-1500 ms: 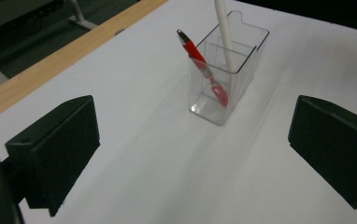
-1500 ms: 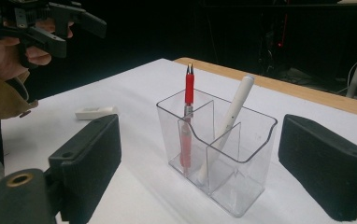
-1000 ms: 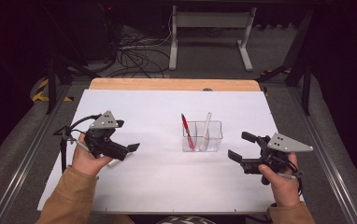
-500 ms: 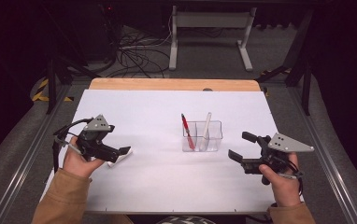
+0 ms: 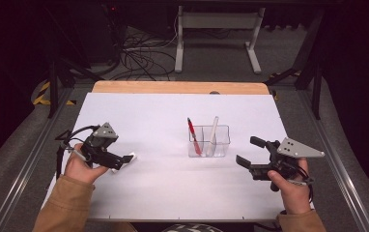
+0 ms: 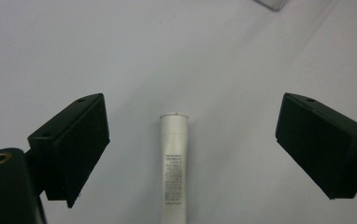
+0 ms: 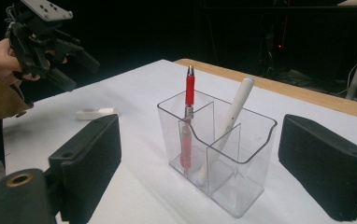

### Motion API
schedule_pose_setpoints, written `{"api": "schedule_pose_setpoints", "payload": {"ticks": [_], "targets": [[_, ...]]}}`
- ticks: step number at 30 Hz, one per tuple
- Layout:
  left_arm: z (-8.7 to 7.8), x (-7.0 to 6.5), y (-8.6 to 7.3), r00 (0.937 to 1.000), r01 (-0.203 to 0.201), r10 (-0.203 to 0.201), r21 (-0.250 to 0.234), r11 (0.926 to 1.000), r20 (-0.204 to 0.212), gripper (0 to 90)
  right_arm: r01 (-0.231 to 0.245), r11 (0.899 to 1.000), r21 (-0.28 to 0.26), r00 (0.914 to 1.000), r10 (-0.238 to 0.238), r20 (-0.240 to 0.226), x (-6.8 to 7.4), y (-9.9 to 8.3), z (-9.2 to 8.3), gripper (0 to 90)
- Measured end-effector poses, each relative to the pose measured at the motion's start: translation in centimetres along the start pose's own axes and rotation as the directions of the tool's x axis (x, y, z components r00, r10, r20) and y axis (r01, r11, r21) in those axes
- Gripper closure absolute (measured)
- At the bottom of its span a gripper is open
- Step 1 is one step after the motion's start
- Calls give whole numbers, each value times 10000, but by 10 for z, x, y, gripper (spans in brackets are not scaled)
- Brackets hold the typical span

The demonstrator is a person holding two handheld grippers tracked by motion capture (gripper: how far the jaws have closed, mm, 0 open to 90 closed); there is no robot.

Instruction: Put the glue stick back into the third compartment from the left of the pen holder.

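Observation:
A white pen point(image 6: 174, 163) lies flat on the white table sheet point(image 5: 163, 188), between the jaws of my left gripper point(image 6: 190, 121). Those jaws have just been closing a little but stand wide on either side of the pen without touching it. In the high view the left gripper point(image 5: 120, 160) hangs low at the left, with the pen's end point(image 5: 131, 156) poking out past its tips. My right gripper point(image 5: 246, 150) is open and holds nothing. It faces a clear divided holder point(image 7: 223, 158) that contains an upright red pen point(image 7: 189, 93) and a leaning white pen point(image 7: 237, 105).
The holder point(image 5: 209, 141) stands right of the table's middle. A wooden strip point(image 5: 177, 87) runs along the far edge. Beyond it are table legs and cables on a dark floor point(image 5: 139, 53). Metal rails point(image 5: 28, 159) flank the table.
The left gripper has sunk toward the sheet and drifted slightly toward the person, coming down around the lying white pen. The right gripper has stayed where it was.

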State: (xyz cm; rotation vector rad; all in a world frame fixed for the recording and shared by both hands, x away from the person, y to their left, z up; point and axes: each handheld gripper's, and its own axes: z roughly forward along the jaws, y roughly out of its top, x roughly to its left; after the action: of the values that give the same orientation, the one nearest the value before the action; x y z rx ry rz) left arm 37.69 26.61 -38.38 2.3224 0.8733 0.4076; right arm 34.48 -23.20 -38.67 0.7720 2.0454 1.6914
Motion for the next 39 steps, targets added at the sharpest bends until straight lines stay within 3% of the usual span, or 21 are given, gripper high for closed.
{"api": "schedule_pose_setpoints", "payload": {"ticks": [6, 17, 24, 31, 37, 39], "targets": [[12, 2, -1, 9995, -269, 279, 596, 9979, -167, 145, -7, 10000, -39, 10000, 7, 11, -1, 0, -1, 139], [29, 10, -6, 9999, -156, 158, 1404, 9900, -1, 247, -14, 10000, -54, 10000, 14, 0, 0, 1, -1, 138], [36, 12, -6, 9998, -156, 136, 2170, 9760, 109, 299, 24, 10000, -40, 10000, -24, -16, 0, 0, -1, 138], [43, 13, -6, 9998, -152, 108, 2631, 9647, 180, 379, 14, 10000, -17, 10000, -14, -16, 0, 0, 0, 138], [51, 13, -4, 9996, -245, 183, 3231, 9460, 221, 449, 34, 10000, -8, 10000, -34, -26, 0, 0, 0, 138], [53, 13, -5, 9996, -260, 208, 3271, 9446, 193, 474, 9, 10000, -7, 10000, -9, -12, 0, 0, 0, 138]]}}
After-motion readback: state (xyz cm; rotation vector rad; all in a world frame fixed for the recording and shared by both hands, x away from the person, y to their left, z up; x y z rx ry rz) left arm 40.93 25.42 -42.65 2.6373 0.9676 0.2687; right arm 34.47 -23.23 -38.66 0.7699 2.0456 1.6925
